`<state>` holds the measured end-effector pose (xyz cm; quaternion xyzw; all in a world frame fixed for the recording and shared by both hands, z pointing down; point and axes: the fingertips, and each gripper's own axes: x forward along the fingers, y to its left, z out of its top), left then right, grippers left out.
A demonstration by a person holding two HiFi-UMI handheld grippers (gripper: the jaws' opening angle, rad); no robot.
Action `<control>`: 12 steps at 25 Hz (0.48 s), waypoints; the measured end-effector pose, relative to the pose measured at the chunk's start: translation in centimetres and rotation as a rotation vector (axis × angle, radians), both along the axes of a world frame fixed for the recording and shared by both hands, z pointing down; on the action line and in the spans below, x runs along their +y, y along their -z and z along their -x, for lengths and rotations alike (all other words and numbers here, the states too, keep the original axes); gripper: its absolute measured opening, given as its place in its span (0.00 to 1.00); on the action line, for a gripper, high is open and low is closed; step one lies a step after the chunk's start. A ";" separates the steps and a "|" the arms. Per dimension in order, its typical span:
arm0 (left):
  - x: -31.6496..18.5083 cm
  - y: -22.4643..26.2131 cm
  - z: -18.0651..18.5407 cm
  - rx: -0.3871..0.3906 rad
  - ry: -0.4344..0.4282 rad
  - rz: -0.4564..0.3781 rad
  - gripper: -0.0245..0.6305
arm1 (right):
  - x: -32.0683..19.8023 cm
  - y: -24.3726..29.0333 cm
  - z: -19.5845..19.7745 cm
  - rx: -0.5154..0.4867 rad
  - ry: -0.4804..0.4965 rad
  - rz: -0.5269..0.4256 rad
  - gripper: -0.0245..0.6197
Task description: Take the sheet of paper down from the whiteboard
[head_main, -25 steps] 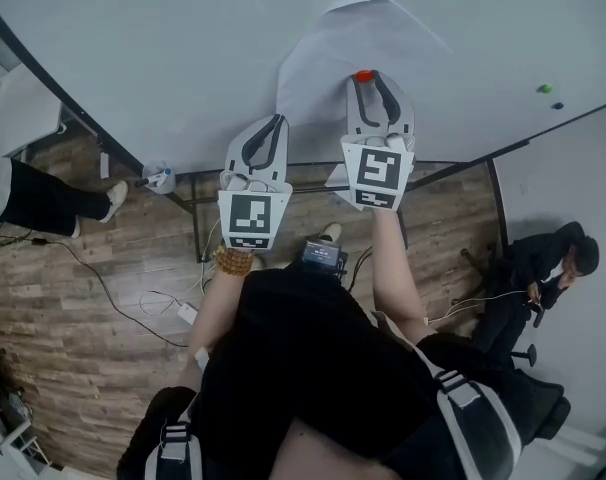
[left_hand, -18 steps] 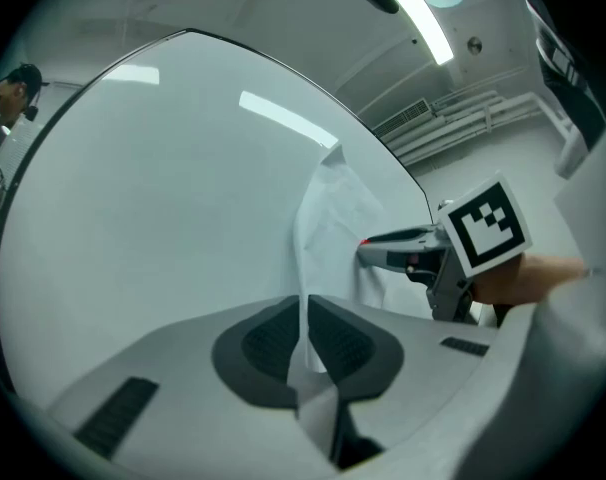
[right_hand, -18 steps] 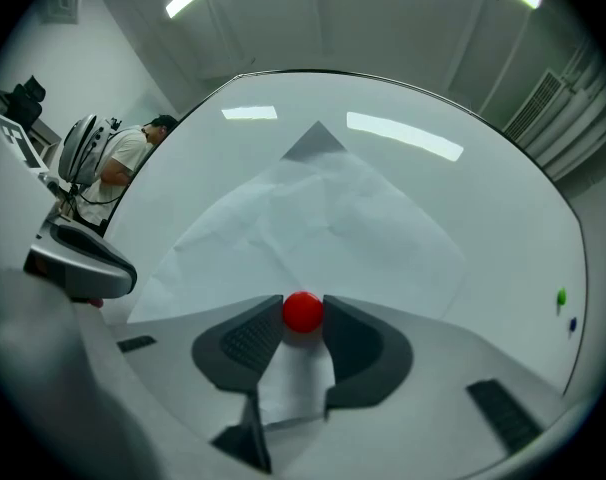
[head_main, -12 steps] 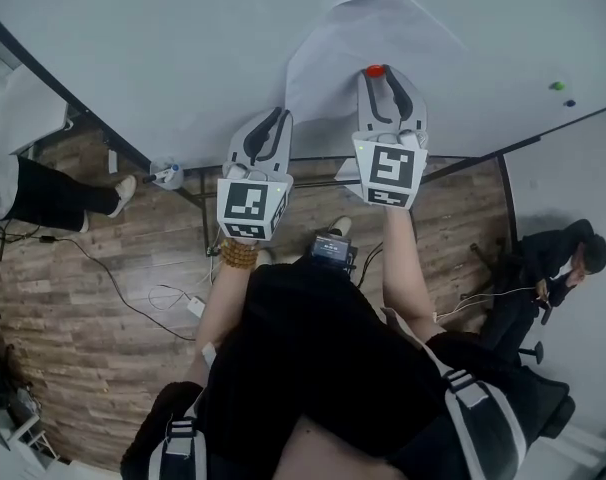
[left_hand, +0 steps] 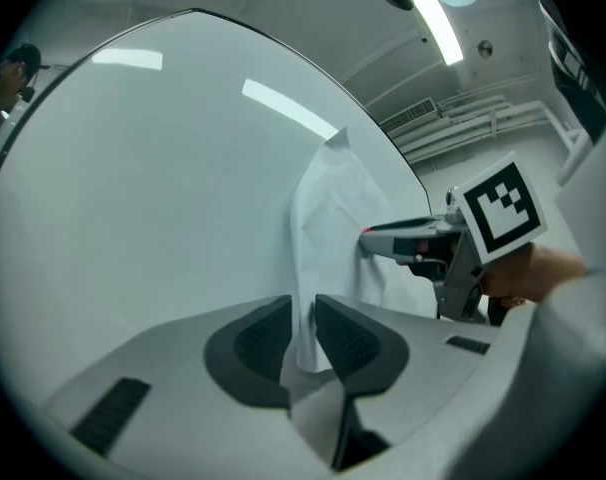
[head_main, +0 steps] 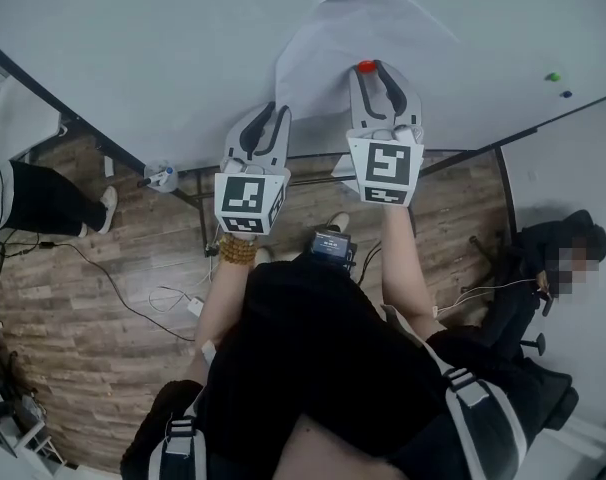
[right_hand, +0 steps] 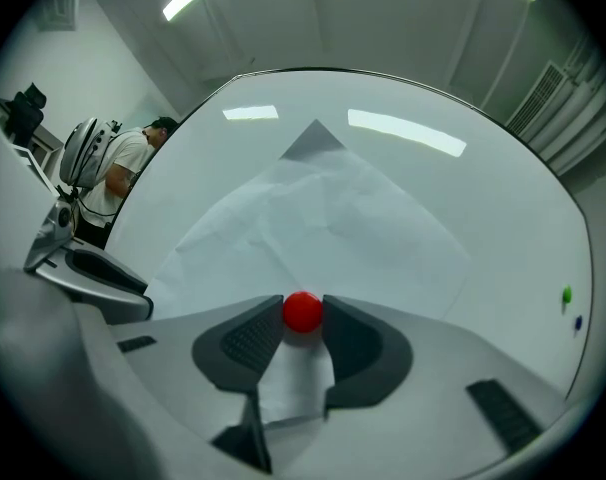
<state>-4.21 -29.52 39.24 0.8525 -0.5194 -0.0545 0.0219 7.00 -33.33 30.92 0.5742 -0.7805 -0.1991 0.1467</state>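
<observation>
1 sheet of paper (head_main: 333, 43) on whiteboard (head_main: 163, 38), its edge nipped between near-closed left gripper (head_main: 276, 111) fingers, 1 red magnet (right_hand: 303, 311) clamped between right gripper (head_main: 371, 68) fingers, 1 green dot (head_main: 552, 76), 1 blue dot (head_main: 565, 94), well right of both

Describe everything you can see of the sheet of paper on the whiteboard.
The sheet of paper is white, thin and faintly creased. It lies skewed against the whiteboard with one corner pointing up, and that corner looks folded over. A red magnet pins its lower part, and the right gripper is closed on that magnet. The left gripper pinches the sheet's lower left edge, which bulges away from the board.
</observation>
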 end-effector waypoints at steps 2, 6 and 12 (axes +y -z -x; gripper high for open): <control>-0.1 0.0 -0.2 0.001 -0.007 0.000 0.14 | 0.0 0.0 0.0 0.006 0.000 0.004 0.23; -0.2 0.1 -0.8 0.002 -0.024 -0.003 0.14 | 0.0 0.0 0.1 0.011 0.001 0.009 0.23; -0.4 0.2 -1.1 0.003 -0.031 -0.002 0.14 | 0.1 0.1 0.1 0.008 0.003 0.020 0.23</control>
